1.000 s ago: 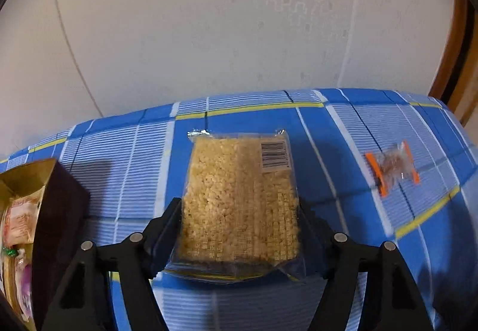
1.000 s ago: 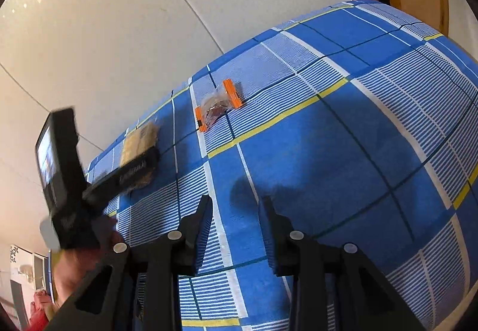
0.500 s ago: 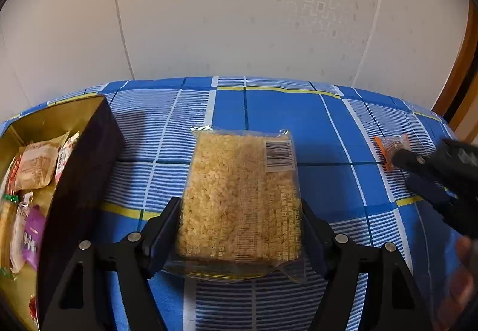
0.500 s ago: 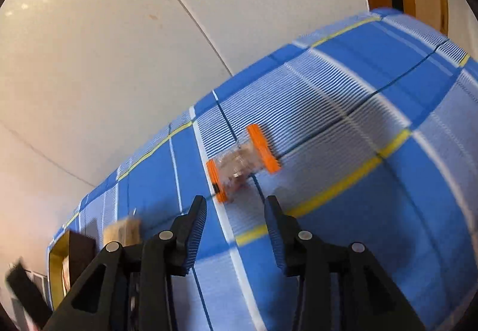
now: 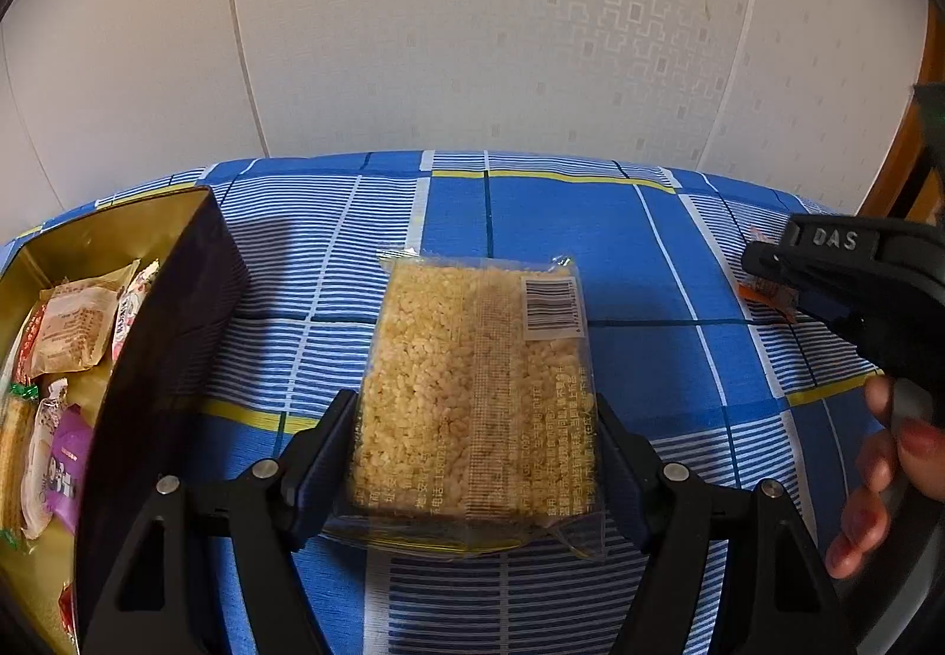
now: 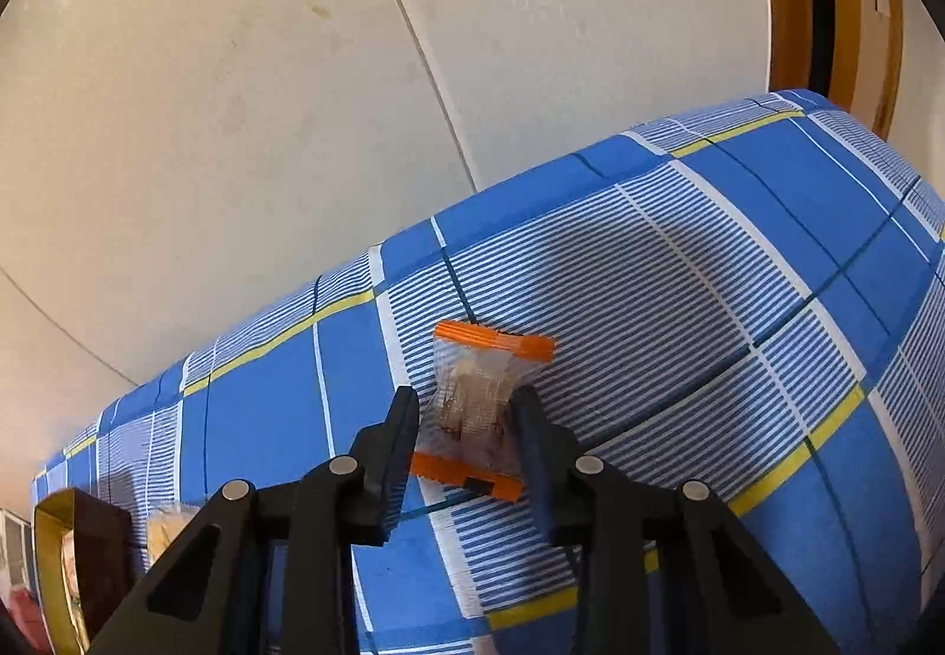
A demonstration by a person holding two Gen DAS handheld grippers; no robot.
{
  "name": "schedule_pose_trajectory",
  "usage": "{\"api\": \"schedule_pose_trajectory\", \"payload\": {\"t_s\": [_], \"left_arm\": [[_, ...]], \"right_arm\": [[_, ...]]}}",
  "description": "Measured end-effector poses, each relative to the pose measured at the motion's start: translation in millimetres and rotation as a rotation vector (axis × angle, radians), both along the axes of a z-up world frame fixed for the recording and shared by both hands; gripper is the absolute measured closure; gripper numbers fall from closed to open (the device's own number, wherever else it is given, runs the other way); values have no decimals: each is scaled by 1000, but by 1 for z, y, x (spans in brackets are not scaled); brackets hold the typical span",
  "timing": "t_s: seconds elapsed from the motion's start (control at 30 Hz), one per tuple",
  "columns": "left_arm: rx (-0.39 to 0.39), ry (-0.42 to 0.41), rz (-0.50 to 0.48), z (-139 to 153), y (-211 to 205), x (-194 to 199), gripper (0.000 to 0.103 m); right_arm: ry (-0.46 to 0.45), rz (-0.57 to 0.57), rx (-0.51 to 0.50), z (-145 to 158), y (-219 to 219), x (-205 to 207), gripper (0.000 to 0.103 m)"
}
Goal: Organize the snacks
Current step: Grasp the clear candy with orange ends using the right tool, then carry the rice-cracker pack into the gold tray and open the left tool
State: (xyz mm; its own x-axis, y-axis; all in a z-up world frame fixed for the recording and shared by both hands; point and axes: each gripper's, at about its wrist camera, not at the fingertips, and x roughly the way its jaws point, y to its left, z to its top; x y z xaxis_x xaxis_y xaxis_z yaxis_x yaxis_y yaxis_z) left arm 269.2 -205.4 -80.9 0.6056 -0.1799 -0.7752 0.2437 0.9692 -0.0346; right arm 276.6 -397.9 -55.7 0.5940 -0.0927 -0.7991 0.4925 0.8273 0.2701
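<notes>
I see the left gripper (image 5: pixel 475 454) clamping the rice-cake pack (image 5: pixel 475 389), long axis toward frame top. The right gripper (image 6: pixel 469 433), previously empty, is closing around the orange-ended candy (image 6: pixel 472 401).

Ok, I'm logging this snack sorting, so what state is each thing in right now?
Left gripper: shut on the rice cracker pack.
Rice cracker pack: sealed, held.
Right gripper: closing around the small orange-edged packet.
Small orange-edged packet: sealed, between the jaws.
Gold box: open, snacks inside.
</notes>
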Motion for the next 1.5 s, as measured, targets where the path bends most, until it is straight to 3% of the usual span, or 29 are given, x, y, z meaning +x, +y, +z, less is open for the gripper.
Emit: {"api": "schedule_pose_trajectory", "payload": {"t_s": [0.63,0.8,1.0,1.23,1.5], "left_arm": [[3,-3,7,-1,0,-1,28],[7,-5,5,0,8,-15,28],[2,-11,-2,0,25,-41,29],[-102,4,-38,8,59,-82,30],[-180,-56,-78,36,78,-114,30]], "right_arm": [[44,124,171,9,22,-68,73],[28,139,208,17,33,-110,73],[46,160,181,8,48,-125,73],[38,169,167,6,49,-125,73],[45,181,122,8,55,-125,73]]}}
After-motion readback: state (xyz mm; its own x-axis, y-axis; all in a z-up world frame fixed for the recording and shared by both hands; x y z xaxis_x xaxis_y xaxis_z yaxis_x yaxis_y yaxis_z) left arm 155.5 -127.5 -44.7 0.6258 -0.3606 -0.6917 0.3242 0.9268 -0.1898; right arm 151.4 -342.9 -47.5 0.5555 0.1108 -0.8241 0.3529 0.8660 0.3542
